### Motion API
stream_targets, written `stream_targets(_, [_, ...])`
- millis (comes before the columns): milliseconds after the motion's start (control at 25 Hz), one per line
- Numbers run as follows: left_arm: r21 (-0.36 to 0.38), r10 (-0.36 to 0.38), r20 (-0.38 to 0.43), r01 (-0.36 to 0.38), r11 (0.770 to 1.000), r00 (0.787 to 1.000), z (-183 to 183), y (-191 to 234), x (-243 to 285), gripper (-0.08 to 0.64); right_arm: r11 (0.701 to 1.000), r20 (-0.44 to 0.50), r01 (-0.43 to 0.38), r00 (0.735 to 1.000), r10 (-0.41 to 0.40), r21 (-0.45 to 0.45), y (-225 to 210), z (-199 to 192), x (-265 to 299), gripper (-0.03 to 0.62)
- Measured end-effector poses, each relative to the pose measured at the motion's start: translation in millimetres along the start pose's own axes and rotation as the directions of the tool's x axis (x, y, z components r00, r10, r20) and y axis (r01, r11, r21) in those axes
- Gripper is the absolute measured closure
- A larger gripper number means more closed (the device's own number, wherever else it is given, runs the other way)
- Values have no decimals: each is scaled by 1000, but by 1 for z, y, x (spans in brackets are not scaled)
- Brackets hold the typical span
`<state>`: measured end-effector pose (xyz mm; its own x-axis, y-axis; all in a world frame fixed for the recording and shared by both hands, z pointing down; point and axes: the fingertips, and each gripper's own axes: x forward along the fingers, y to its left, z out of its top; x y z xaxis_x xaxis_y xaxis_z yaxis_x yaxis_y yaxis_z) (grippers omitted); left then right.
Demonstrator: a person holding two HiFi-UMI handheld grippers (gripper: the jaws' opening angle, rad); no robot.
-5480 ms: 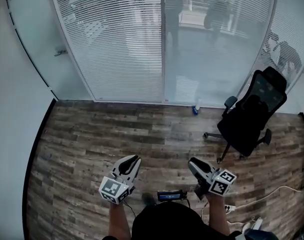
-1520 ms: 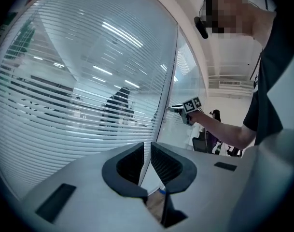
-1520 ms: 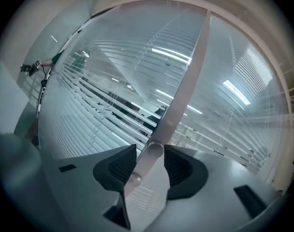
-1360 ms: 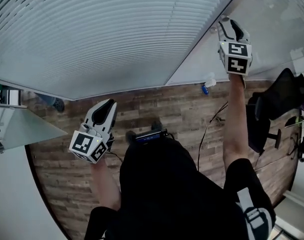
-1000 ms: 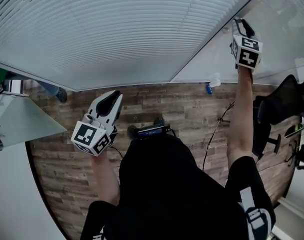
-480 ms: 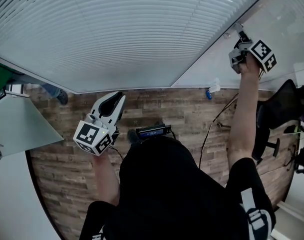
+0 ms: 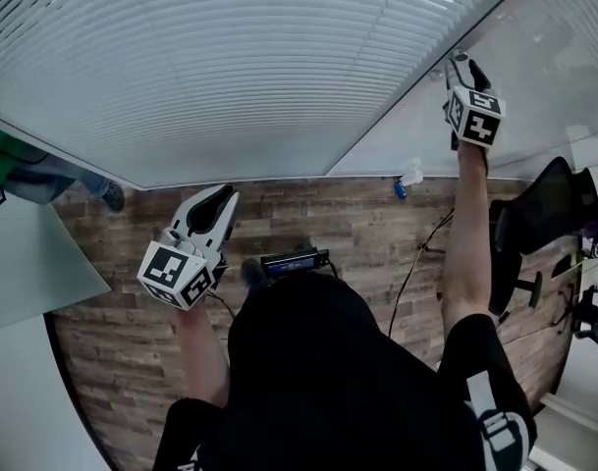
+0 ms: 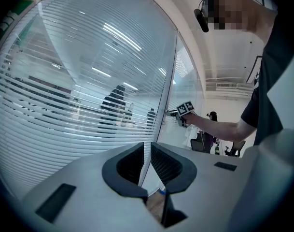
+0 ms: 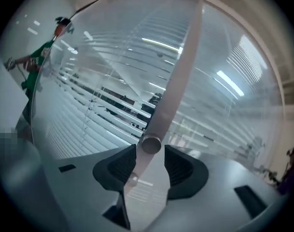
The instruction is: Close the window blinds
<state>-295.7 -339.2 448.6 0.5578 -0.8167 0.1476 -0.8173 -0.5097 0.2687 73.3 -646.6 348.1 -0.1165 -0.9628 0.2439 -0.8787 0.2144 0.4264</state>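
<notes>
The blinds [image 7: 230, 57] span the far side, from the left to a frame post [image 9: 173, 81] on the right. The right gripper [image 7: 459, 59] is high at that post, far right; a knob [image 9: 150, 144] on the post stands between its jaws, apart from both. The left gripper [image 7: 218, 196] hangs lower, near left, over the floor [image 7: 357, 224]. A small bottle [image 7: 402, 186] sits on the floor at the post's foot, with a chair [image 7: 544, 214] to its right
</notes>
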Motion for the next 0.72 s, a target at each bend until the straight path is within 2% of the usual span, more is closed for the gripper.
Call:
stream_targets(80, [-3,1,0,-1,1000,1000,-2,0,-1,506,994,5,23,1000,-23,-106,3,8,1,423])
stream_targets(160, [-3,2,1,-2,1000,1000,-2,-1,-1,506,984,-5,45,999,-47,-175,2,11,3,424])
stream_targets(280, [-7,8,0,-8,1000,1000,-5,4,1,506,977,-31,71,996,-79,-204,-1,6,6,462])
stream_targets(360, [-11,15,-1,-15,1000,1000,-6,7,1,506,994,-29,49,998,-52,-98,-2,4,7,463])
stream_targets(400, [-11,17,0,-17,1000,1000,-5,8,0,506,1000,-21,19,1000,-18,14,-4,3,7,463])
stream_targets(440, [-11,18,1,-18,1000,1000,-4,8,0,506,986,-4,-25,1000,26,165,-5,4,6,463])
stream_targets(480, [-11,18,2,-18,1000,1000,-3,7,-1,506,938,26,-78,997,74,338,-7,6,5,463])
stream_targets(520, [-12,18,3,-18,1000,1000,-2,7,0,506,853,67,-136,991,119,503,-8,7,4,463])
stream_targets(560, [-11,17,3,-17,1000,1000,-2,8,0,506,746,111,-190,982,154,638,-9,7,4,463])
stream_targets(600, [-11,16,3,-16,1000,1000,-3,8,1,506,642,151,-231,972,178,731,-8,6,5,463])
stream_targets(640, [-10,15,2,-15,1000,1000,-4,8,2,506,556,183,-261,964,192,789,-8,5,6,463])
stream_targets(680, [-9,14,2,-14,1000,1000,-4,7,3,506,494,205,-280,958,200,823,-8,4,6,463])
stream_targets(720, [-7,13,1,-13,1000,1000,-4,7,3,506,457,221,-293,954,205,840,-9,4,6,463])
